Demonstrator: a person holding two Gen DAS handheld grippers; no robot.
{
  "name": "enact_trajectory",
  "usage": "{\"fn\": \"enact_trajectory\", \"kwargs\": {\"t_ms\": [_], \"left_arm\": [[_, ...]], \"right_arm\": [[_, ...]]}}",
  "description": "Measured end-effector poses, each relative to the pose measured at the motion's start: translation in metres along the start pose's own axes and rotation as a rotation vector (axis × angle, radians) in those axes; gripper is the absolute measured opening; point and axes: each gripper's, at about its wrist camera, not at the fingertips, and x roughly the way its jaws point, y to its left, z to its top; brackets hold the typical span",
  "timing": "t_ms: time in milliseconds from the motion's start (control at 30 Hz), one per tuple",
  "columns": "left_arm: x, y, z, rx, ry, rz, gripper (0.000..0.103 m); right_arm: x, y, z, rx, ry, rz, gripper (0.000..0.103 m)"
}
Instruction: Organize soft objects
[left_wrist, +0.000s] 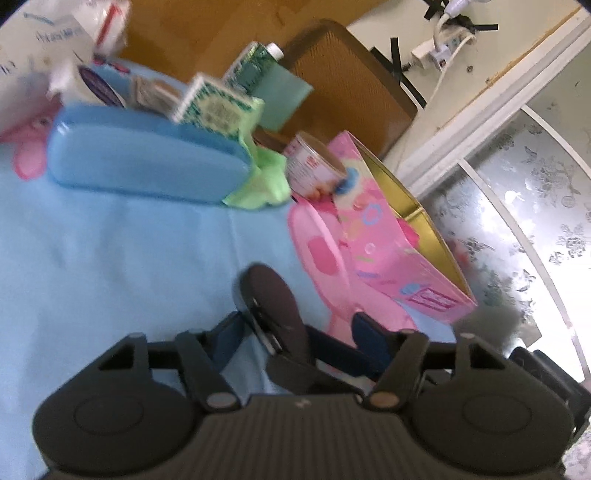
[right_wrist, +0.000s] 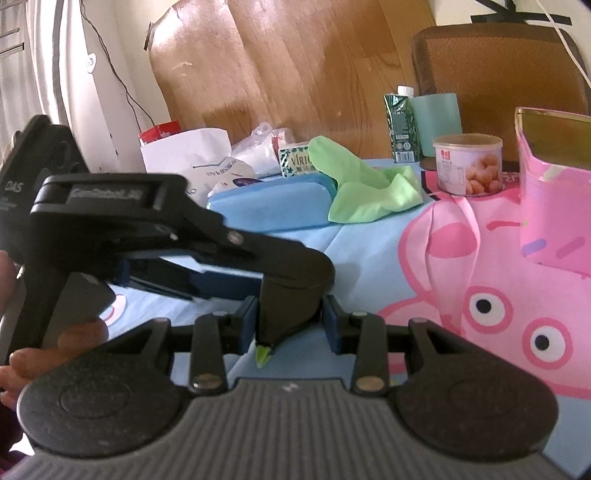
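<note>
My right fingers (right_wrist: 290, 321) are narrow and clamped on a matte black piece with a rounded end (right_wrist: 288, 295). Both blue pads press its sides, and a small light green tip pokes out beneath it. My left fingers (left_wrist: 299, 325) stand only part-way apart with that same black piece between them. It sits close to one pad, with a gap on the other side, so they are not pressing it. From the right wrist camera I see my other tool reaching in from the left, with my bare hand (right_wrist: 44, 354) wrapped under it.

Below lies the bench's light blue cover printed with a pink cartoon pig (right_wrist: 498, 306). Well ahead of both pairs of fingers, the crumpled light green soft cloth (right_wrist: 365, 192) rests on the bench. It is draped against the end of a glossy blue hard oblong case (right_wrist: 269, 206). To the right of the cloth stands a round tin with a snack picture (right_wrist: 467, 166). Next to it is an open pink carton with a gold lining (right_wrist: 554, 206). A dark green drink carton (right_wrist: 400, 125) stands behind them.
</note>
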Motion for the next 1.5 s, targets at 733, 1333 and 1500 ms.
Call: {"fn": "enact_trajectory", "kwargs": {"t_ms": [733, 1333, 1500], "left_arm": [[0.095, -0.159, 0.065, 0.365, -0.014, -0.073, 0.043], [-0.014, -0.013, 0.026, 0.217, -0.155, 0.189, 0.051], [-0.037, 0.029, 0.019, 0.162, -0.211, 0.307, 0.055]], "right_arm": [[-0.069, -0.068, 0.047, -0.027, -0.35, -0.323, 0.041], [-0.041, -0.065, 0.045, 0.014, -0.302, -0.278, 0.044], [0.006, -0.041, 0.065, -0.035, -0.195, -0.169, 0.044]]}}
